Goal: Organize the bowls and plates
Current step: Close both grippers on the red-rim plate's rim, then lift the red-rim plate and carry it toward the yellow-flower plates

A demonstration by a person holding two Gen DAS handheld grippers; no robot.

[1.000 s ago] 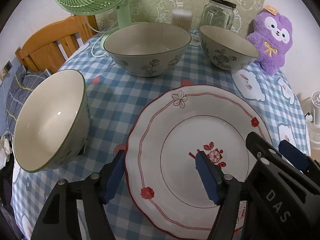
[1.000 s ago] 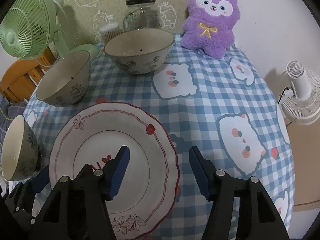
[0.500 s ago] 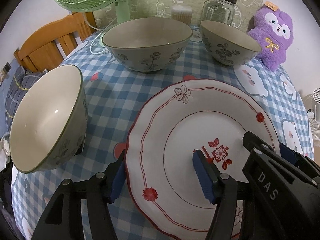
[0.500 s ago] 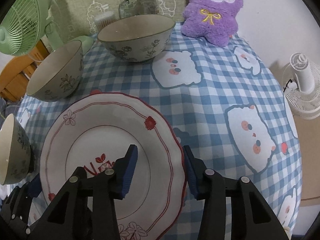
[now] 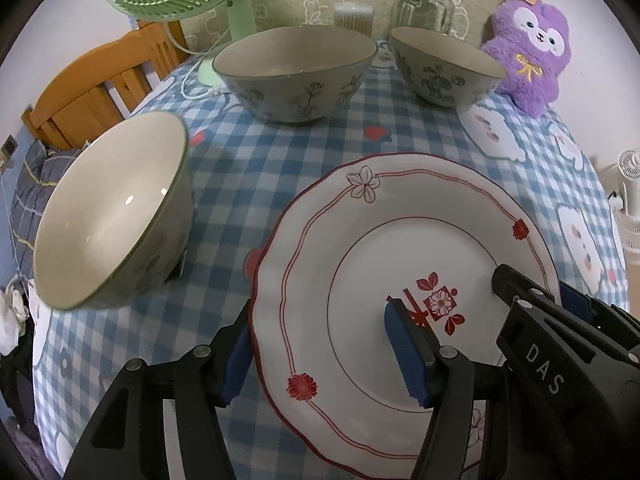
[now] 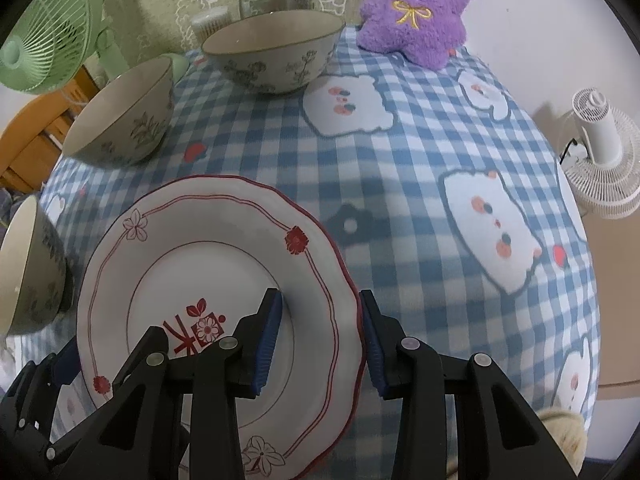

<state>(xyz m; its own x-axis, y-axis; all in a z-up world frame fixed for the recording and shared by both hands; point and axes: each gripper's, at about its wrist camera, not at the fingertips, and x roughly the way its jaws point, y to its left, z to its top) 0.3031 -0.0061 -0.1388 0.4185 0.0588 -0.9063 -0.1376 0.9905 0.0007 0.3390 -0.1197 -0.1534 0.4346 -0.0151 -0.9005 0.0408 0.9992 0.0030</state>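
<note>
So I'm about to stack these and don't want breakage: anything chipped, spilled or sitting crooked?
Nothing looks chipped or spilled. The white scalloped red-trimmed plate lies on the checked tablecloth, and the three floral ceramic bowls stand upright; their apparent lean looks like lens distortion.

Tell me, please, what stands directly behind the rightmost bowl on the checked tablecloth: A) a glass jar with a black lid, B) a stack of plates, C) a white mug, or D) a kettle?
A: a glass jar with a black lid rises just behind the rightmost bowl.

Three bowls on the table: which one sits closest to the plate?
The white-lined bowl left of the plate, by the table's edge. The other two bowls stand far back near the jar.
</note>
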